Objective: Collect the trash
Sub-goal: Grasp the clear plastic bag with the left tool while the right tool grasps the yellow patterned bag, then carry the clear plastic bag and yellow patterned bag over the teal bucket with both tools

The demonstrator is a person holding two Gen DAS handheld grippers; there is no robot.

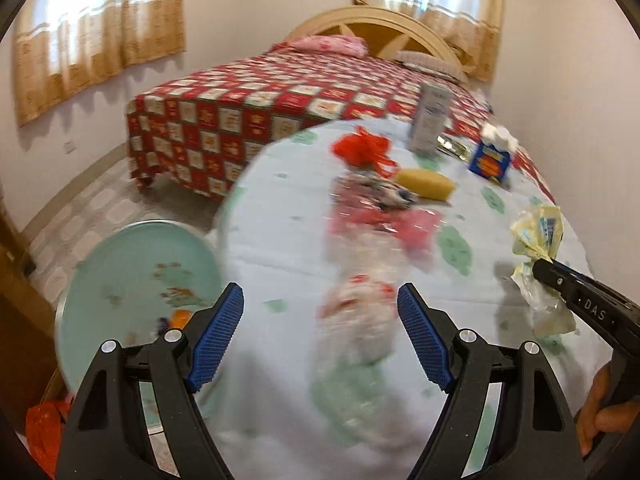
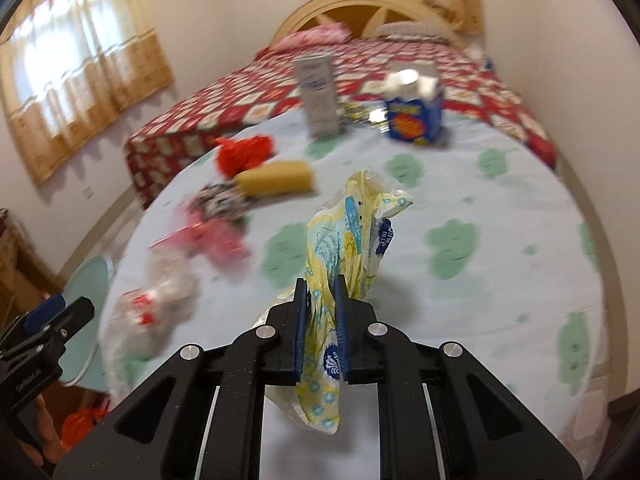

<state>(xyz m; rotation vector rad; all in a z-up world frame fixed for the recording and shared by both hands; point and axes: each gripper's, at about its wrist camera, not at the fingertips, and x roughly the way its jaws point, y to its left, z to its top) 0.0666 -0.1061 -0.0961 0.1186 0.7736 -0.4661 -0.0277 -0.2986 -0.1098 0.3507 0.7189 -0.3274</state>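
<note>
Left wrist view looks across a bed (image 1: 280,92) under a red checked cover at the far side of the room, with a round table (image 1: 280,248) in a pale cloth printed with green patches in front of it. Left of the table, lower down, sits a round teal bin (image 1: 132,264); small orange and reddish bits lie inside it, blurred.

On the table, far right, a tall grey carton (image 2: 318,94) stands upright, and to its right a blue box (image 2: 414,118) with white stuff poking from its open top. Nearer and to the left lie a red plastic bag (image 2: 244,152), a yellow sponge (image 2: 276,178) just beside it, a pink wrapper (image 2: 216,240) and a crumpled clear wrapper (image 2: 160,300) with red marks, all blurred.

The right gripper (image 2: 322,300) is clamped on a yellow and blue printed plastic wrapper (image 2: 348,236), held above the cloth on the table's near right side; it sticks up past the fingers and hangs out below them. The left gripper (image 1: 320,320) hovers with its fingers wide apart over the clear wrapper, gripping nothing.
</note>
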